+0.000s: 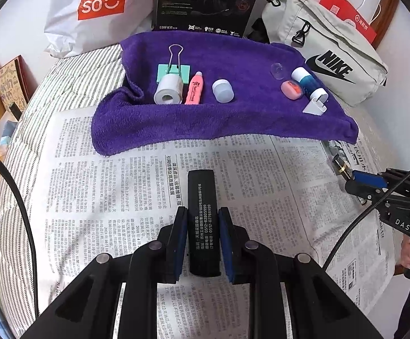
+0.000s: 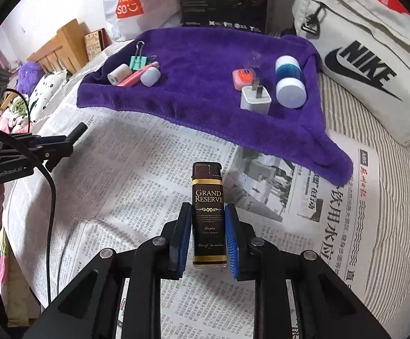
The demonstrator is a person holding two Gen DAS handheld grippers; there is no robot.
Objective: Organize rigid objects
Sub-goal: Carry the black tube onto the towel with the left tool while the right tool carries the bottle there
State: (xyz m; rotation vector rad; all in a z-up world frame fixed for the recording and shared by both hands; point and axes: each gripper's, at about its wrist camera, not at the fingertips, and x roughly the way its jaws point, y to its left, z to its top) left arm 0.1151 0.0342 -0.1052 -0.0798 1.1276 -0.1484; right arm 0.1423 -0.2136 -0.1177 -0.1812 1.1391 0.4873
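Closest to the left wrist camera, a black lighter (image 1: 203, 223) is pinched between the blue pads of the left gripper (image 1: 203, 227), the jaws nearly closed on its sides; small white print with phone numbers runs along it. In the right wrist view, the right gripper (image 2: 208, 226) is clamped the same way on a brown lighter (image 2: 207, 216) lettered "GRAND RESERVE" with gold bands. Both lighters are held above a newspaper (image 1: 92, 186) spread over striped bedding.

Beyond it, a purple towel (image 1: 219, 118) carries two groups: a binder clip (image 1: 174, 69), a white roll (image 1: 168, 89), a pink tube (image 1: 194, 89) and a white cap (image 1: 222, 91) on one side; a pink case (image 1: 291, 89), a blue-and-white bottle (image 1: 308, 83) and a white charger (image 1: 315, 106) on the other.

The charger's prongs are seen only from the right wrist. Behind the towel, "MINISO" is read on a white bag (image 1: 97, 8), "EDIFIER" on a black box (image 1: 205, 0) and "NIKE" on a grey bag (image 1: 326, 56). "GenRobot.AI" is legible only in the right wrist view.
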